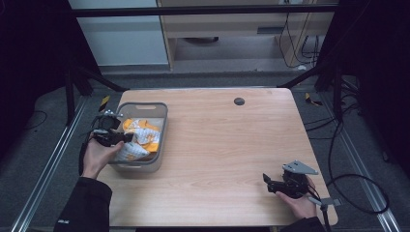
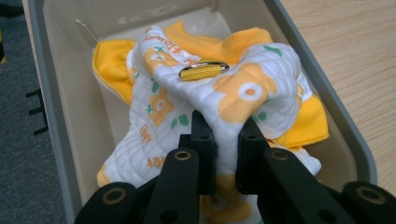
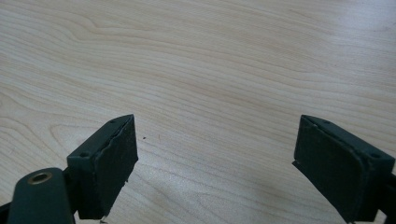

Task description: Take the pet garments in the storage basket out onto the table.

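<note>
left gripper: black fingers pinched tight together, hand gripping from behind
right gripper: black fingers spread wide, hand low

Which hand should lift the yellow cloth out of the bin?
The left. Its gripper is already clamped on the cloth inside the bin. The right gripper sits open over bare table, far from the bin.

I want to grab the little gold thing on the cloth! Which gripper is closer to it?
Left. The left gripper pinches the cloth just below the gold thing. The right gripper is far across the table.
</note>
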`<state>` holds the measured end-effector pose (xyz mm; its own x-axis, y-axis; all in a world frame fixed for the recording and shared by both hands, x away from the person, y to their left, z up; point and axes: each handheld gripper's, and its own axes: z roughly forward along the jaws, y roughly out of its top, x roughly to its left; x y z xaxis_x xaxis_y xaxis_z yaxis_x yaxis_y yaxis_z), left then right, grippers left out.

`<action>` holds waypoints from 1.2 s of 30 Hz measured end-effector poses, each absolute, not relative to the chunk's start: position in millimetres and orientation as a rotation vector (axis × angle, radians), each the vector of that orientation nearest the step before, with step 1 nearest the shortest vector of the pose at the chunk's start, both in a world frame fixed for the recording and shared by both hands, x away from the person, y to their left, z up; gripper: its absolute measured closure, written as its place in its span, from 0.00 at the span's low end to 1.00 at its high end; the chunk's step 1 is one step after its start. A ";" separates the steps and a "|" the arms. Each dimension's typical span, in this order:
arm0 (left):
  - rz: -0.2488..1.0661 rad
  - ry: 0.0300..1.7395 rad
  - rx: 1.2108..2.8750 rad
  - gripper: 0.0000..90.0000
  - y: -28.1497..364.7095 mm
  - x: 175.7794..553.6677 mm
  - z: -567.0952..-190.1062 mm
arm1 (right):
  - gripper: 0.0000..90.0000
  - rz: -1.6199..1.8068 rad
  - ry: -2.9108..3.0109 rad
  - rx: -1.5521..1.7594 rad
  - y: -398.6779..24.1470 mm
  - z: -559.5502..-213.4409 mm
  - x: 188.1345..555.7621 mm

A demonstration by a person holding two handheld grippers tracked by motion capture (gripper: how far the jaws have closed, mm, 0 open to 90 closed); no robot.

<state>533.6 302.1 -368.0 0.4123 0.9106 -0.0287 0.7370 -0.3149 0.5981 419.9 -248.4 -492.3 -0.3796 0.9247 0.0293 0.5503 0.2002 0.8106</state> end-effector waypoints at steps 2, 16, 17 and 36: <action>0.439 1.391 2.141 0.90 302.0 532.0 -364.1 | 0.15 1.055 2.010 1.370 -248.4 -492.2 419.7; 0.468 1.376 2.125 0.90 308.1 524.8 -346.0 | 0.15 1.056 2.010 1.369 -248.3 -491.9 419.4; 0.469 1.375 2.125 0.90 308.5 524.3 -344.9 | 0.15 1.055 2.009 1.369 -248.3 -492.0 419.5; 0.492 1.322 2.130 0.90 303.8 514.5 -326.4 | 0.15 1.053 2.003 1.364 -248.5 -491.9 419.4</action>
<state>514.5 303.8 -326.4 0.4412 0.8974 0.0081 0.6842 -0.3422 0.6441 419.4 -248.5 -491.9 -0.3775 0.9257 0.0232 0.5439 0.2014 0.8146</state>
